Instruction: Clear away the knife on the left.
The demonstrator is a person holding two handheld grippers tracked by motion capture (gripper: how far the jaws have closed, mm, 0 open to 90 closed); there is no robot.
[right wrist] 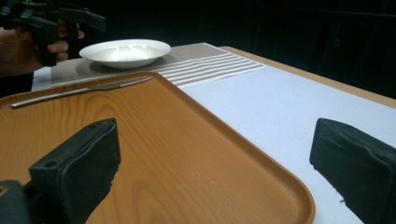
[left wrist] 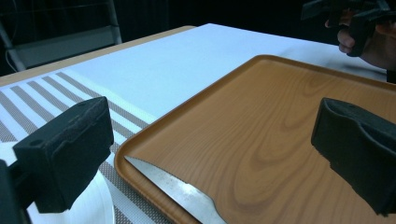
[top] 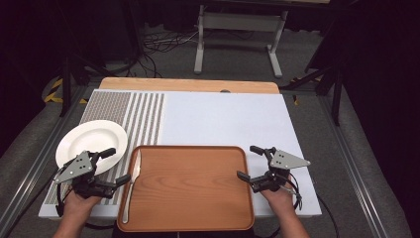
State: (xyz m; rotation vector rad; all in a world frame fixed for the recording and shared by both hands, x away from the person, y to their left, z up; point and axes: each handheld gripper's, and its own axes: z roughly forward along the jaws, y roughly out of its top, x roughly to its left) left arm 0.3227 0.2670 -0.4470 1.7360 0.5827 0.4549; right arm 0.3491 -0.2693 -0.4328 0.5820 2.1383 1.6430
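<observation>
A white table [top: 223,119] with a striped mat [top: 143,111] at its left sits before me. On it lies a wooden tray [top: 190,186], a knife [top: 131,183] along its nine-o'clock edge. My left gripper [top: 115,166] gapes beside the knife; my right gripper [top: 250,162] gapes at three o'clock. A white plate [top: 86,139] sits at ten.

In my left gripper view the knife [left wrist: 180,193] on the tray [left wrist: 280,116] is cut off by the bottom edge, its handle out of sight; the plate [left wrist: 93,205] left of the tray shows just a sliver of rim, partly behind my own jaw; beyond the tray's far corner my right gripper [left wrist: 345,9] is cropped by the top edge.
</observation>
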